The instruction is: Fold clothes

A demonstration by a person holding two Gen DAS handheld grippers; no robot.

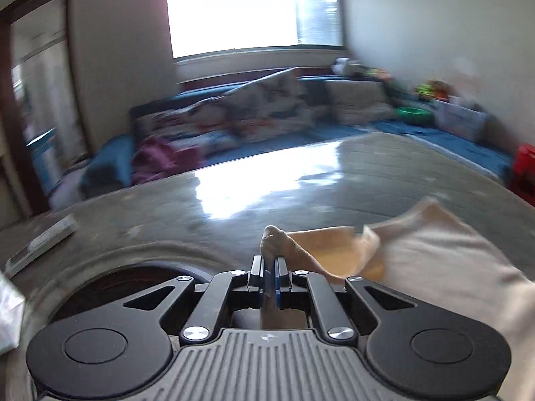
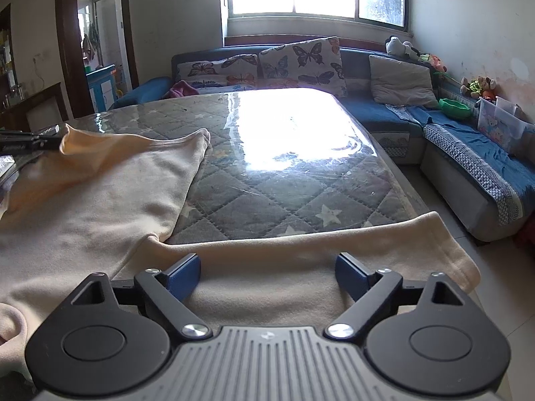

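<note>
Pinching a bunched corner of the cream garment [image 1: 434, 267], the left gripper [image 1: 270, 279] has its jaws pressed together on the cloth, lifted off the table [image 1: 234, 207]. The fabric looks soft, light and limp, so hems and corners seem the best holds. Rightward, the garment lies spread over the table's near side; the right gripper [image 2: 267, 275] hangs spread, straddling a sleeve.

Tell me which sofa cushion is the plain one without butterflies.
The plain grey cushion leaning in the sofa's right corner. The two cushions left of it, the low butterfly cushion and the tall butterfly cushion, carry butterfly prints.
</note>
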